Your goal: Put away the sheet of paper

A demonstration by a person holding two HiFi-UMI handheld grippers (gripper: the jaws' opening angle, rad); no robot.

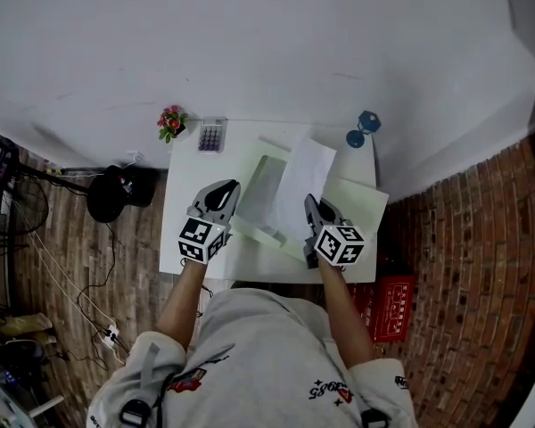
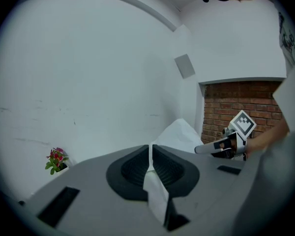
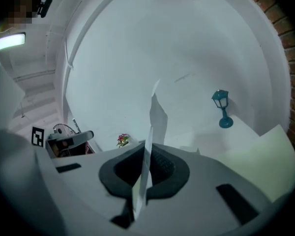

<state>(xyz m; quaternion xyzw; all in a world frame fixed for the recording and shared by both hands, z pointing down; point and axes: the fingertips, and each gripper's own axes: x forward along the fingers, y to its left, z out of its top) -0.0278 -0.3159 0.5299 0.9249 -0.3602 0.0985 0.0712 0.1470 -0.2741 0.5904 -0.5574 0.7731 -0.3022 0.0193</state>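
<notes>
White desk [image 1: 183, 239] against a white wall. Right tool [image 1: 310, 201] clenched on the sheet of paper [image 1: 305, 172], held upright over the desk's middle. Left tool [image 1: 226, 187] clenched on the raised folder cover [image 1: 260, 190] just beside it. Calculator [image 1: 211, 136], flower pot [image 1: 171, 123] and blue lamp [image 1: 364, 127] line the far edge.

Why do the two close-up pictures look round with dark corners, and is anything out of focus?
Head view: soft, even light, with the room's edges bowed by the wide lens. Left gripper view: a round fisheye picture with black corners; the folder flap pinched in the fingers is soft, being so near the lens. Right gripper view: same dark ring, dimmer and bluish; the sheet of paper shows edge-on, the lamp clear.
</notes>
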